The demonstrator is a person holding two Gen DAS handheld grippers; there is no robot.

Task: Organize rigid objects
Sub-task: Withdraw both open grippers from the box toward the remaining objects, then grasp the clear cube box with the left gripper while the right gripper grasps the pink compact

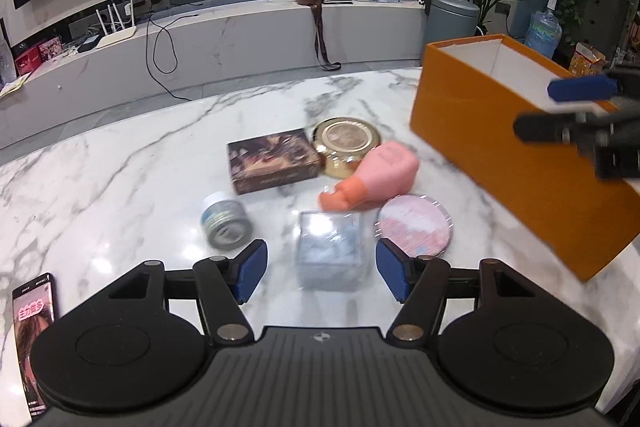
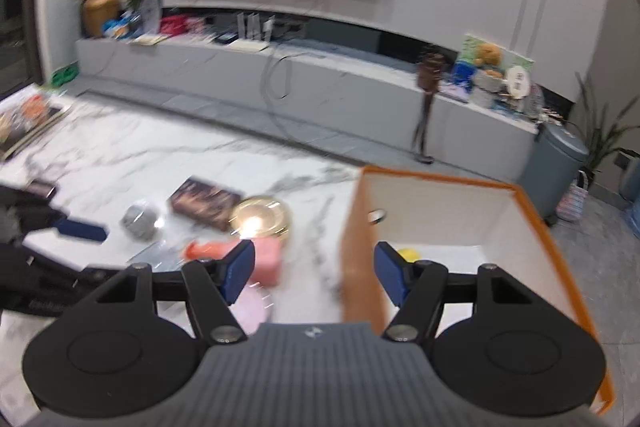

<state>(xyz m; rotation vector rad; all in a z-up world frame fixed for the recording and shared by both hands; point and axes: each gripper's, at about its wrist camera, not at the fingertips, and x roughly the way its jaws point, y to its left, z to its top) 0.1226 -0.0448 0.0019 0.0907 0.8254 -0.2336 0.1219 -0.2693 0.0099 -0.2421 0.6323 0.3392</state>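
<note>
- Objects for sorting lie in a loose cluster on the white marble worktop (image 1: 120, 163), all to the left of an open orange box (image 1: 520, 163) that serves as the landmark here.
- Nearest the box's left wall are a gold round tin (image 1: 346, 139) and a pink and orange toy (image 1: 372, 179), the toy leaning against the tin.
- A dark patterned box (image 1: 274, 161) sits just left of the tin, farther from the orange box.
- A pink round disc (image 1: 414, 225) lies flat close to the orange box's near corner, just below the toy.
- A clear square case (image 1: 330, 249) rests left of the disc, and a small grey jar (image 1: 225, 223) with a white lid stands farther left again.
- A phone (image 1: 32, 331) lies far to the left of the box, at the worktop's edge.
- Inside the orange box, a yellow item (image 2: 408, 254) shows on the floor; it is too hidden to name.
- Left gripper (image 1: 322, 269) hovers over the clear case, fingers (image 1: 252, 269) parted on either side of it and not touching it, holding nothing.
- Right gripper (image 2: 314, 273) hangs over the orange box's left wall, one finger outside and one over the inside, fingers (image 2: 240, 273) spread apart and empty.
</note>
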